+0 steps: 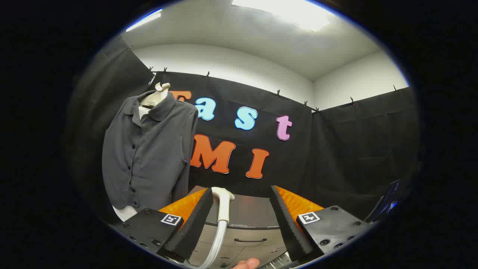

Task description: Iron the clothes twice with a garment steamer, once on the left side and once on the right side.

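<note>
I hold my gripper (242,220) with its two fingers spread wide apart, and nothing is pressed between them. In the gap, close to the left finger (192,224), stands the garment steamer's cream-white curved handle (223,203), upright with its top bent over toward one o'clock. A clear, pale flexible hose (216,243) runs down from the handle's base toward six o'clock. Whether the left finger touches the handle I cannot tell; the right finger (287,224) is well apart from it.

Beyond the fingers, behind the handle, is a grey cabinet with a flat top and a dark slim drawer pull (246,231). At about ten o'clock from my fingers hangs the task's garment, a dark grey button-front shirt with a rounded collar (145,153), on a cream plastic hanger (157,95) whose hook shows above the collar. A white layer (125,212) peeks out beneath the shirt's hem. The shirt hangs in front of the black cloth wall (336,149), well apart from the steamer handle.

At six o'clock, just below the gap, a fingertip of a person's hand (246,263) shows. At four o'clock, past the right finger, sits a dark blue-edged object (388,201) too cut off to identify.
</note>
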### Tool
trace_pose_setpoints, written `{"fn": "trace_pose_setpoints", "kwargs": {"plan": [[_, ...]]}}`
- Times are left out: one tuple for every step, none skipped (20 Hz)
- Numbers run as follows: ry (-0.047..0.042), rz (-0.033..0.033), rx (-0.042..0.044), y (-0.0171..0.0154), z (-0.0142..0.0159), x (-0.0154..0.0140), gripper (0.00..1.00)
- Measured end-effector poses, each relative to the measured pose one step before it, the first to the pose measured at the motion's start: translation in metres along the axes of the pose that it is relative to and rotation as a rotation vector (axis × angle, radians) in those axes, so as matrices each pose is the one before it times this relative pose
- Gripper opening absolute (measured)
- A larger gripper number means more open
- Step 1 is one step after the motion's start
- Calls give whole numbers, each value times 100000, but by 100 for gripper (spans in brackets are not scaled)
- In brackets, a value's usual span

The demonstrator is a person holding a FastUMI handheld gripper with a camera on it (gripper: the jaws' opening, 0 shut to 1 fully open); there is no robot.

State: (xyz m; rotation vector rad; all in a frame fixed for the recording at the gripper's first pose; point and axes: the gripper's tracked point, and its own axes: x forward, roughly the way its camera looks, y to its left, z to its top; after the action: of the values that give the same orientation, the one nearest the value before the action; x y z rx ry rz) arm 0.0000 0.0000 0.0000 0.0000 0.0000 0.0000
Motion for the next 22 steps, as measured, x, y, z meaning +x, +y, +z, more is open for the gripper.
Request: {"fn": "trace_pose_setpoints", "kwargs": {"plan": [[-87,-5,68,17,35,-30,98],[-112,-58,36,-88,-29,86,98],[-206,-46,133,-18,17,125,98],[-214,-2,73,18,64,-8,98],[-226,-309,-151,-60,129,-22,98],[-17,-290,-143,-34,74,114,98],[-24,-2,75,34,-61,13,98],[-23,236,186,70,-129,-30,98],[108,225,227,50,-23,9,98],[116,198,96,61,36,87,98],[186,61,12,39,-40,-28,98],[106,16,55,-46,-91,-56,98],[41,66,47,56,54,11,98],[6,-29,4,68,-32,-75,98],[-41,-101,-39,53,18,-105,98],[-111,-28,-53,12,72,92,98],[-143,-65,-15,18,9,-139,98],[-100,58,-115,-1,124,29,98],[-159,35,-119,100,37,-10,98],[-175,71,-39,59,43,-135,98],[-77,90,46,70,-13,-171,98],[5,131,57,42,94,27,98]]}}
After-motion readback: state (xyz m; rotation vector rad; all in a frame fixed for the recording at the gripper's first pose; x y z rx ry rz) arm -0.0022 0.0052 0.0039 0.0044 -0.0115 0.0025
